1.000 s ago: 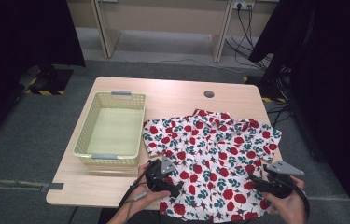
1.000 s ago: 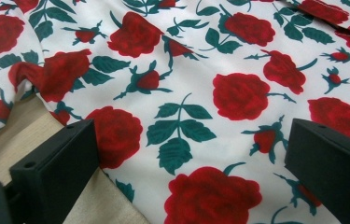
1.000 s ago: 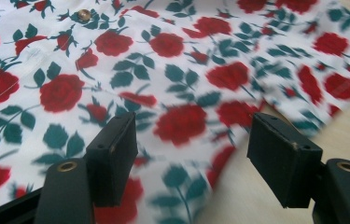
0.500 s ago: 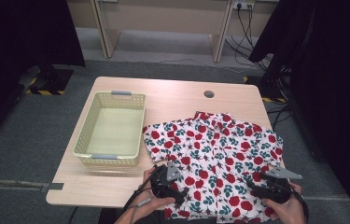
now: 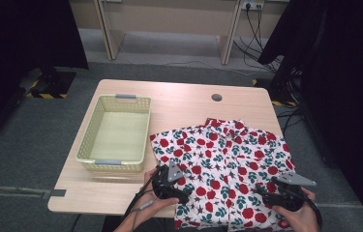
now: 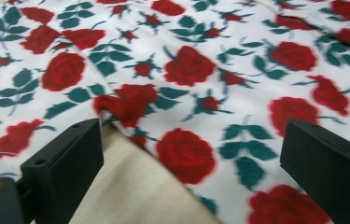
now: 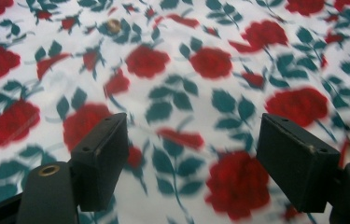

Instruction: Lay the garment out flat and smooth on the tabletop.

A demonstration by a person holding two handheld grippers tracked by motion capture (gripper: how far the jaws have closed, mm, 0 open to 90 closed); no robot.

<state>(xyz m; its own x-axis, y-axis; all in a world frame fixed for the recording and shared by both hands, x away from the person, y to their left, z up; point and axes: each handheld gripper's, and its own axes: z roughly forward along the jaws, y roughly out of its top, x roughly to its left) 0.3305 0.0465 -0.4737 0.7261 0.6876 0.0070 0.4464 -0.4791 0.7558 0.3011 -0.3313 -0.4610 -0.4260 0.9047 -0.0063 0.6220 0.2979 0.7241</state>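
Lower right of the frame: rose-print shirt (image 5: 222, 166) flat on table (image 5: 184, 104). Left gripper (image 5: 185, 193), right gripper (image 5: 261, 195) both gaping at hem, right just widened, nothing pinched. Risk: single-layer grab, hem bunches.

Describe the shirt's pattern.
Red roses with dark green leaves on white; the shirt shows best in the right gripper view.

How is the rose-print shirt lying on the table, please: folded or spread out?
Spread out: the rose-print shirt lies flat on the table, sleeves out to both sides, beside the basket.
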